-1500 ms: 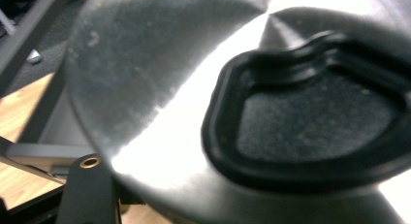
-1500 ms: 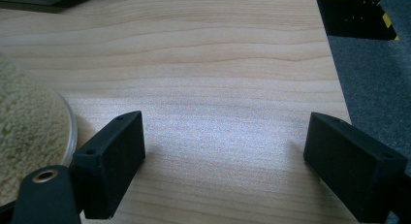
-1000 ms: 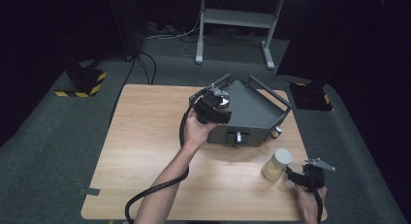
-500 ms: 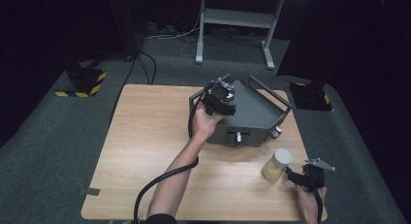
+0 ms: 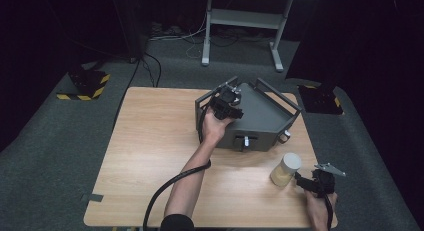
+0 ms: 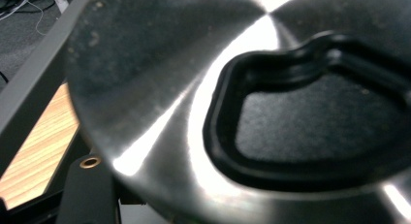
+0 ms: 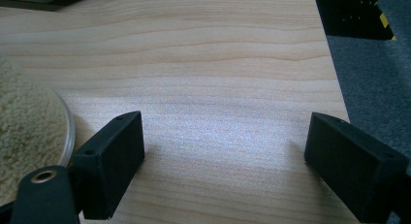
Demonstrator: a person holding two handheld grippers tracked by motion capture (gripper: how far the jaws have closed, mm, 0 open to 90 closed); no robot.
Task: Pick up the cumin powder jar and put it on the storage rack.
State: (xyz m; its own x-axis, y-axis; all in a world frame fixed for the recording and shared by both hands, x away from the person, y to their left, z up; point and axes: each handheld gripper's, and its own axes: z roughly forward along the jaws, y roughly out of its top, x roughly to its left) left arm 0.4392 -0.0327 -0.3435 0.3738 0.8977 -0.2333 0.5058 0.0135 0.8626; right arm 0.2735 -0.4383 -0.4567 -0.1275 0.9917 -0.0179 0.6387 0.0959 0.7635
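Observation:
A grey metal box with a tube frame and a front knob stands at the table's far right. My left gripper hovers over its left part, held from the near side by a hand. In the left gripper view a shiny metal disc with a black rubber ring sits right against the camera, with one black jaw at its lower left rim and the other jaw hidden. A jar of pale grain stands near the front right corner. My right gripper rests just right of it, open, with bare wood between the jaws.
The wooden table has wide free room on its left half. Its right edge runs close to my right gripper, with dark carpet beyond. A black cable trails from the left forearm off the front edge. A metal stand is behind the table.
My left gripper has moved a little farther back and right over the grey box. The right gripper and the jar have stayed still.

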